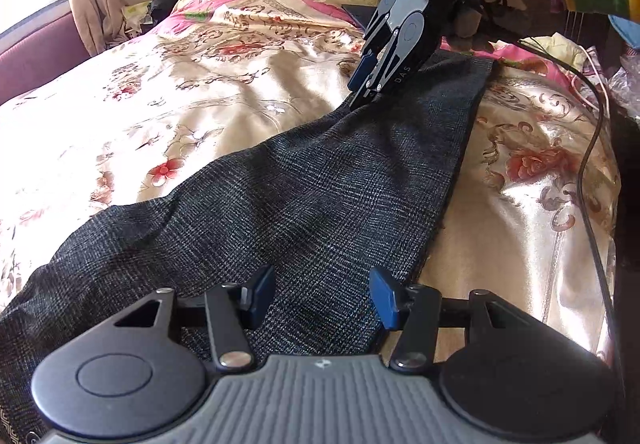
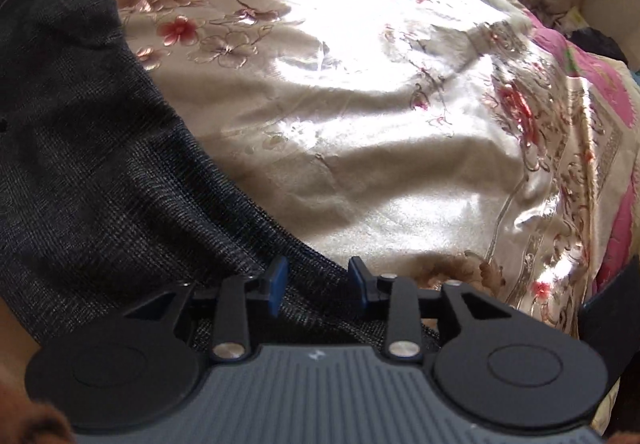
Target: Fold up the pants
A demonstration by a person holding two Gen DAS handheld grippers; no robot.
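My left gripper (image 1: 322,294) hovers low over the dark grey woven pants (image 1: 280,196), its blue-padded fingers (image 1: 262,294) spread apart with fabric showing between them but nothing pinched. The pants lie stretched across the bed on a shiny cream bedspread (image 1: 132,104) printed with red and pink flowers, one long band of cloth running away from me toward the far end. There my right gripper (image 1: 366,88) points down at the left edge of that band, its tips at the fabric. From its own camera, my right gripper (image 2: 318,280) also stands open, the pads (image 2: 280,280) apart, with the pants' edge (image 2: 120,172) passing between and beneath them; I cannot tell whether the pads touch the cloth. A black cable (image 1: 592,164) trails over the bedspread at the right.
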